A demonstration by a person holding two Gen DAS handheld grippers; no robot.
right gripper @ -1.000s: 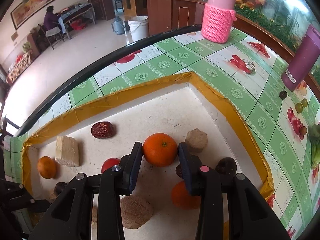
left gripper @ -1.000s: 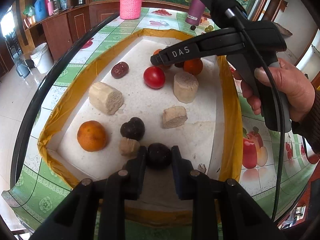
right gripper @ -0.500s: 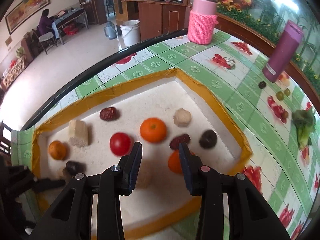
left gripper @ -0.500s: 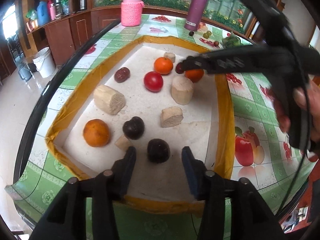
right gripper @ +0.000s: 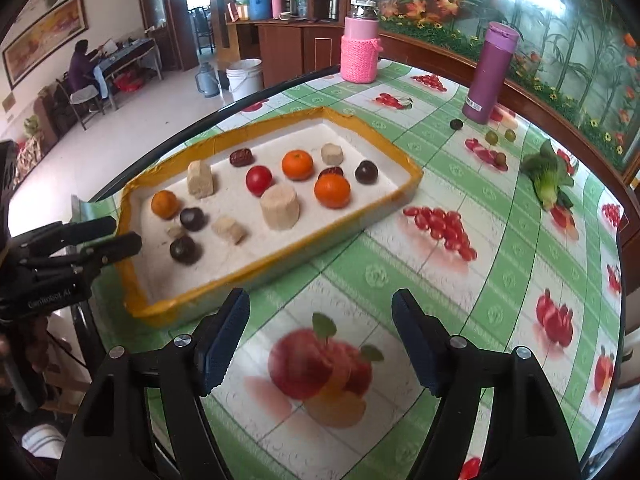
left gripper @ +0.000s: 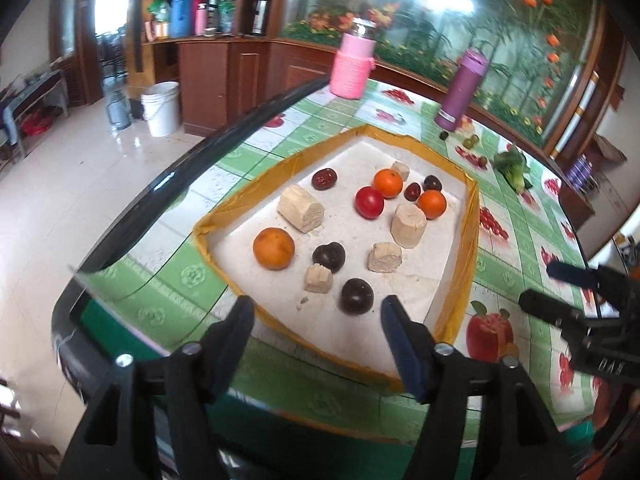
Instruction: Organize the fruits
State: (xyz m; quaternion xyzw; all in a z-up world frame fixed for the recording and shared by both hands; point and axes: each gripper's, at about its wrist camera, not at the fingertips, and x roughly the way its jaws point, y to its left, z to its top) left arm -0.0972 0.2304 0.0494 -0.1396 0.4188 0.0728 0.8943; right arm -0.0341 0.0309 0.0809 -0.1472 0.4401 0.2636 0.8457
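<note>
- Fruits point(left gripper: 273, 249) sit in the yellow-rimmed tray point(left gripper: 467, 240): oranges, a tomato point(left gripper: 369, 202), dark plums, jujubes, mixed with beige chunks.
- Left gripper point(left gripper: 316, 318) and right gripper point(right gripper: 320, 322) are both opening, nothing between the jaws.
- My guess: approach one fruit from above and keep clear of its neighbours.
- Only the right view shows the small green fruits point(right gripper: 491, 137) loose on the tablecloth point(right gripper: 500, 264).

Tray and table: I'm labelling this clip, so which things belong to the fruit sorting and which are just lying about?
Job:
tray
oranges
tomato
dark fruits
red dates
beige chunks

Lying about:
pink jar
purple flask
greens
small fruits by the flask
bucket
</note>
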